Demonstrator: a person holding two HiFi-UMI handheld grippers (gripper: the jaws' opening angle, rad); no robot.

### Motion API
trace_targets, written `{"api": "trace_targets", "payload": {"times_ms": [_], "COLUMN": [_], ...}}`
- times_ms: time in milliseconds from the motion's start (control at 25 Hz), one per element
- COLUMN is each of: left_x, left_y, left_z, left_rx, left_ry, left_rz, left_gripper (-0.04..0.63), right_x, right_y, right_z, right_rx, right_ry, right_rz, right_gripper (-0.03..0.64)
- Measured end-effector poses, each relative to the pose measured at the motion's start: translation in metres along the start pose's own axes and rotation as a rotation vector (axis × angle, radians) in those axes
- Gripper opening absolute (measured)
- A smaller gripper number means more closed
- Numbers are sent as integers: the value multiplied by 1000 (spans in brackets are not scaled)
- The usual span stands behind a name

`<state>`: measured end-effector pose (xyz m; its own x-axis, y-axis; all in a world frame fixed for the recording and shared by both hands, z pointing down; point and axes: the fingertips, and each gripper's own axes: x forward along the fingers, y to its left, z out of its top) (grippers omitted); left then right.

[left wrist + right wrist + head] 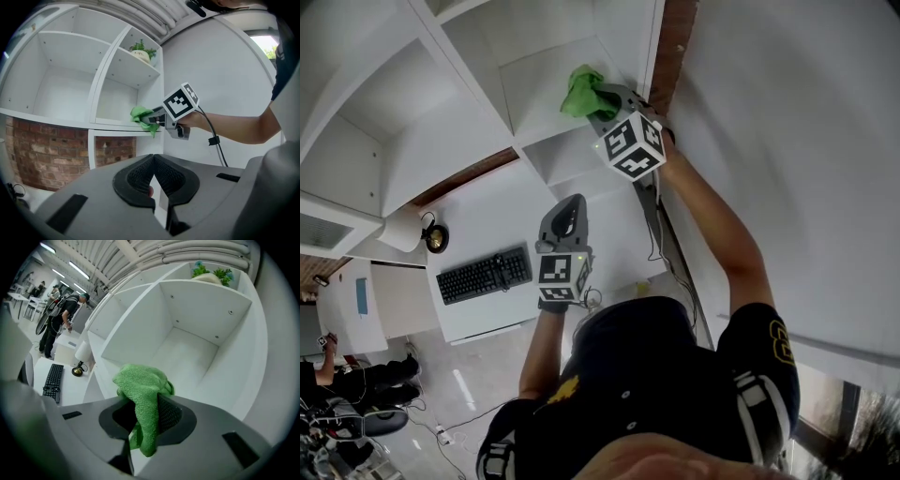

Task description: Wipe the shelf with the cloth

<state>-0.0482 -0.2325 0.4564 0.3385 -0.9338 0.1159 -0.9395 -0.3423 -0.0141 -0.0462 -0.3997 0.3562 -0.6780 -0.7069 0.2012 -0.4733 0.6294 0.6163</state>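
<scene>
In the head view my right gripper (598,99) is raised to the white shelf (539,89), shut on a bunched green cloth (582,91). In the right gripper view the cloth (143,390) hangs down between the jaws of the right gripper (140,405), just in front of an open compartment's bottom board (187,352). The left gripper view shows the cloth (140,115) at the front edge of the shelf board (117,123). My left gripper (571,203) is held lower, away from the shelf; its jaws (153,159) meet at the tips and hold nothing.
A potted plant (141,50) stands in the compartment above. Below the shelf lie a white desk (487,216) with a black keyboard (485,275) and a small round lamp (436,238). Brick wall (37,150) shows under the shelf. A person (61,317) stands far off.
</scene>
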Motion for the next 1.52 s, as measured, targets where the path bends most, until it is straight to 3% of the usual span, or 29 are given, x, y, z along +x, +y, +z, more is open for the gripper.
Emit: {"api": "trace_targets", "payload": {"times_ms": [280, 600, 760, 880, 1240, 1520], "left_x": [-2, -30, -49, -74, -160, -187], "left_y": [2, 40, 53, 57, 107, 116], "left_z": [-7, -25, -43, -53, -93, -117], "left_rx": [-9, -43, -56, -66, -80, -52], "left_ry": [20, 47, 99, 117, 130, 132], "left_rz": [12, 125, 153, 174, 271, 271], "left_gripper": [18, 18, 18, 18, 18, 18], "right_x": [-17, -39, -43, -55, -103, -133], "right_y": [-16, -29, -16, 7, 129, 206], "right_z": [-18, -48, -64, -75, -53, -43], "right_rx": [123, 254, 224, 259, 398, 472], "right_ry": [-9, -22, 54, 91, -15, -37], "right_rz": [-130, -253, -254, -222, -164, -96], "right_gripper": [87, 91, 90, 89, 89, 89]}}
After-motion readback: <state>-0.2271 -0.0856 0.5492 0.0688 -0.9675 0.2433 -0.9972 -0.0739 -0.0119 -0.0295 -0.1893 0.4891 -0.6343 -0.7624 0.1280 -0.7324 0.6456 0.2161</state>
